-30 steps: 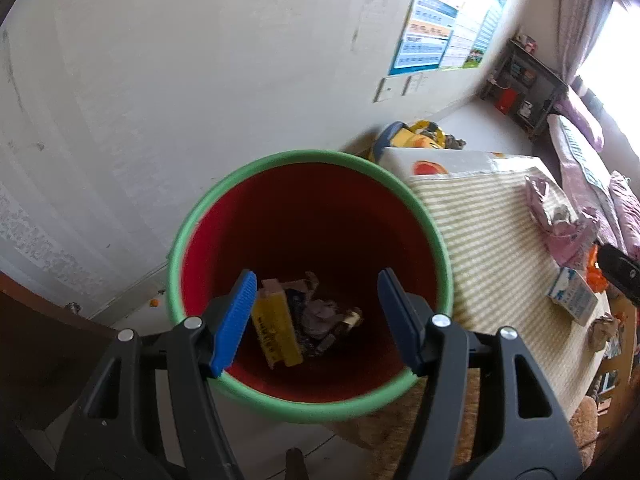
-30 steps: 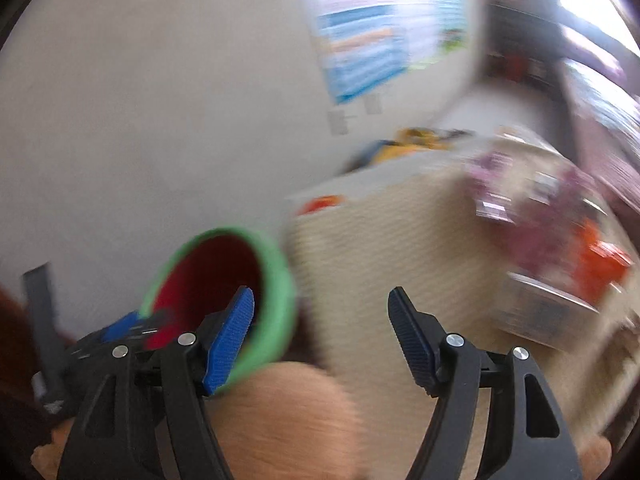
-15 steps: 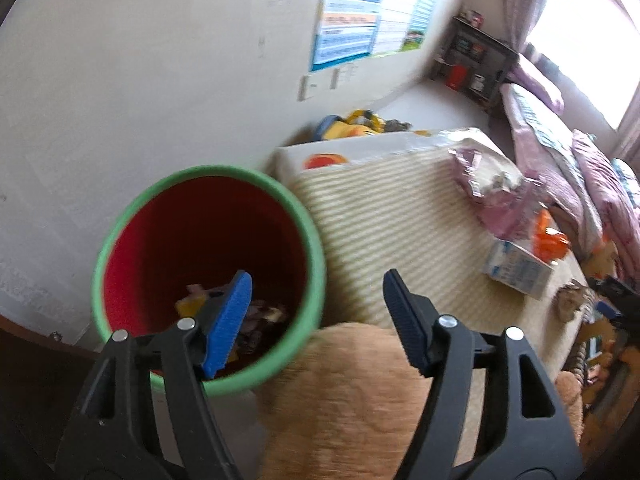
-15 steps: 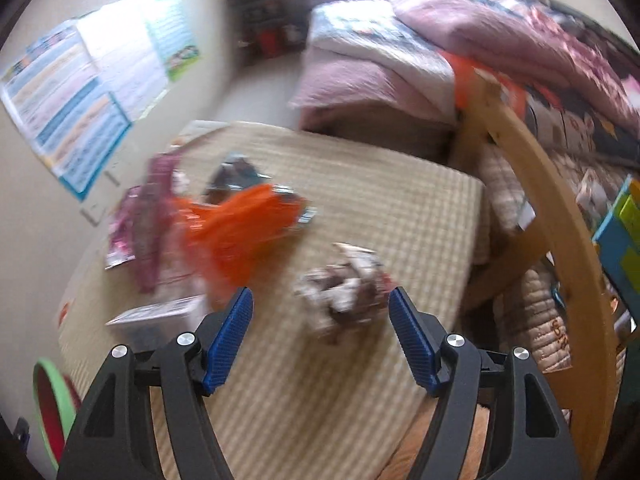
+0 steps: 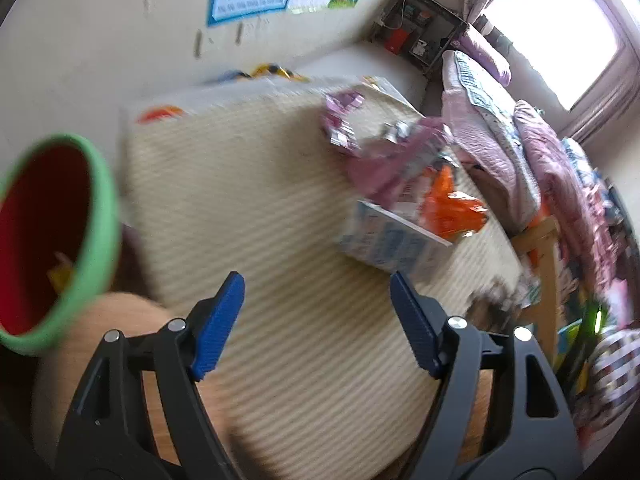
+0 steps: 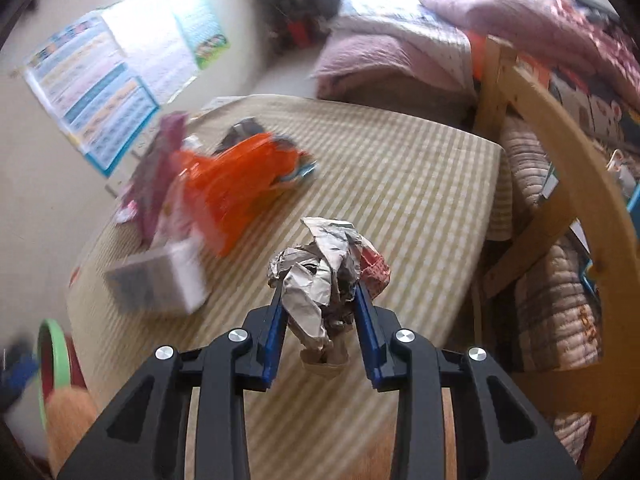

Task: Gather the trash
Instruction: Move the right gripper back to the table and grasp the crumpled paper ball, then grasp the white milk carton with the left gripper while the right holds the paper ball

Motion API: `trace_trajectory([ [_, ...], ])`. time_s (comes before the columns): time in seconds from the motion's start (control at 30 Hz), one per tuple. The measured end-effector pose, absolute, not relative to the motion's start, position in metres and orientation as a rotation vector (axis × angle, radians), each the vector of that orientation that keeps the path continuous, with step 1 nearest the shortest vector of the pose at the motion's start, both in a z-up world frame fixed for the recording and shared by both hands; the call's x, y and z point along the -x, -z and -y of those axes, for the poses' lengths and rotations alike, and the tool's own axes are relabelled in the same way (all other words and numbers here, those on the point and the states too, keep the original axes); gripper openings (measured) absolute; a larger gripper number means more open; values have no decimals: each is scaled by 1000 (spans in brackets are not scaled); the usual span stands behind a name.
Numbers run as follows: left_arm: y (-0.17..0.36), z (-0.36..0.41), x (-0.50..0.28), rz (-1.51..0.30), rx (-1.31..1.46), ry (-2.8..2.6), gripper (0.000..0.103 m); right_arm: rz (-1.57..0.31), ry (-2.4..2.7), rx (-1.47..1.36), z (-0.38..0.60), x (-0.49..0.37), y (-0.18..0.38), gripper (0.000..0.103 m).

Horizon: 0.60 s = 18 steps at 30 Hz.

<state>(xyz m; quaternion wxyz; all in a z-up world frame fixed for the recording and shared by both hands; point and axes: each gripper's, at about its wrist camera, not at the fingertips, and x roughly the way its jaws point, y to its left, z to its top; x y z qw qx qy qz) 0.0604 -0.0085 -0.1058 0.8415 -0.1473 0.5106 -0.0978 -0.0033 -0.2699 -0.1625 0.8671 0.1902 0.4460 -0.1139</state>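
Note:
My right gripper (image 6: 318,290) is closing on a crumpled paper ball (image 6: 320,264), and its blue pads press the ball from both sides just above the striped table mat (image 6: 400,168). An orange bag (image 6: 240,184), a pink wrapper (image 6: 156,176) and a white carton (image 6: 160,280) lie further left on the mat. My left gripper (image 5: 316,284) hangs over the mat (image 5: 260,200) with its jaws opening and nothing between them. The green-rimmed red bin (image 5: 96,216) stands at its left, and the carton (image 5: 384,240) and orange bag (image 5: 448,208) lie ahead to the right.
A peach round cushion (image 5: 100,340) sits beside the bin below the table's near corner. A wooden chair frame (image 6: 560,160) stands against the table's right side. A bed with pink bedding (image 6: 400,40) and a dark shelf (image 5: 416,36) are beyond.
My left gripper swung right from over the bin to over the table mat. My right gripper swung to the paper ball, dropped around it and closed on it.

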Motion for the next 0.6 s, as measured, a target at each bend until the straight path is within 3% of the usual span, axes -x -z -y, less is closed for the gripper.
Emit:
trace_trajectory([
  [0.23,133,66,-94,-1117,468,176,75,-871,200,-338,255,3,155,32],
  [0.6,181,84,-123,-1228,704,-59,81,-858,189,-405,271,8,162,32],
])
